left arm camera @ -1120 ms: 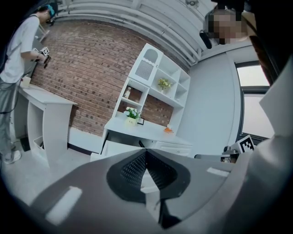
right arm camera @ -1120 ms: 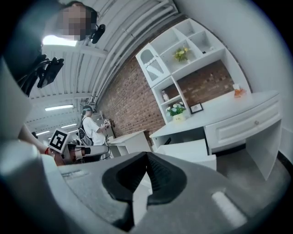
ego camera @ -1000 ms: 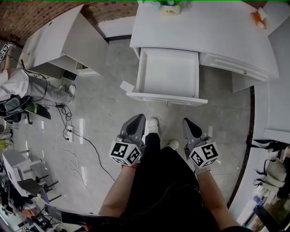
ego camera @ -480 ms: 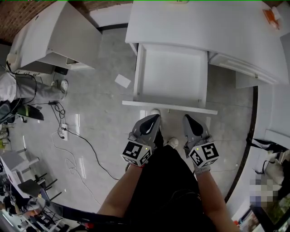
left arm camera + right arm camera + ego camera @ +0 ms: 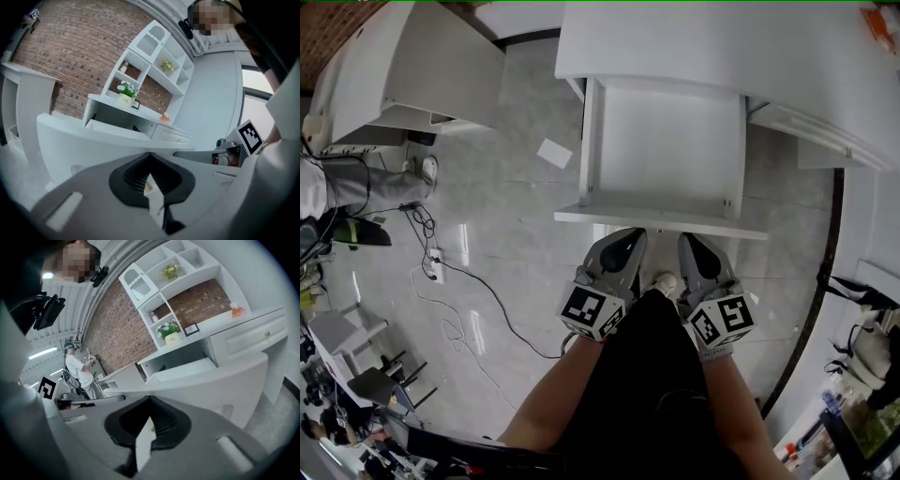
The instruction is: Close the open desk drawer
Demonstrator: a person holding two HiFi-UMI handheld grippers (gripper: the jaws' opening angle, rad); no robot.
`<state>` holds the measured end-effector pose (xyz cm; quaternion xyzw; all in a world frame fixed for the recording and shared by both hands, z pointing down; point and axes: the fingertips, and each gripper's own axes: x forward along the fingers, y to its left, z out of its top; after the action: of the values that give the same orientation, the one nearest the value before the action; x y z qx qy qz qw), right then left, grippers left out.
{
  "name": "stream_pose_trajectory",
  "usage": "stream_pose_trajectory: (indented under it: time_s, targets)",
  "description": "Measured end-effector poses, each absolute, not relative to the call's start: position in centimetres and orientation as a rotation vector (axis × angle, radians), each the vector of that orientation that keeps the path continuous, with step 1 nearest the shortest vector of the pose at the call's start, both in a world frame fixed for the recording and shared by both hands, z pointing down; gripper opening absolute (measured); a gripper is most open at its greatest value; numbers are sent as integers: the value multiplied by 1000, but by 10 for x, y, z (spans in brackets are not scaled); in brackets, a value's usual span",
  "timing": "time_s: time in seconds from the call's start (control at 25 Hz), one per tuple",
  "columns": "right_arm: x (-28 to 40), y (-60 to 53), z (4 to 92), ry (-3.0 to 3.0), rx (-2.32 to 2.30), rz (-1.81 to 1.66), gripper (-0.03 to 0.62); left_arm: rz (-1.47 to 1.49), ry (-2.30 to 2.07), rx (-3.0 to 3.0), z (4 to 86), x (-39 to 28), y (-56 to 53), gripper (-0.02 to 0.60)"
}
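Observation:
The white desk has its drawer pulled far out, and the inside is empty. The drawer's front panel faces me. Side by side just below that panel are my left gripper and right gripper, both pointing at it. I cannot tell whether they touch it. In the left gripper view the jaws are pressed together with nothing between them, and the drawer front fills the space just ahead. In the right gripper view the jaws are also together, close to the drawer front.
A second white desk stands at the left. A sheet of paper and cables lie on the tiled floor. A closed drawer sits to the right of the open one. A seated person is at the far left.
The desk and drawer have come closer. Both grippers moved forward up to the drawer front, and the left one has drawn in next to the right one. The drawer stays open.

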<state>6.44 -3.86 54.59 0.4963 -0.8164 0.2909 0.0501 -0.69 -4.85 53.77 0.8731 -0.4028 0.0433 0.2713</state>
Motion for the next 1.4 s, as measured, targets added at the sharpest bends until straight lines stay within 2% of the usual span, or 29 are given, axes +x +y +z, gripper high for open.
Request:
stream_pose_trajectory:
  time_s: [1.4]
  targets:
    - [82,-174,547,-2411,1784,981,2,134,-892,2386,551,0,-180,2]
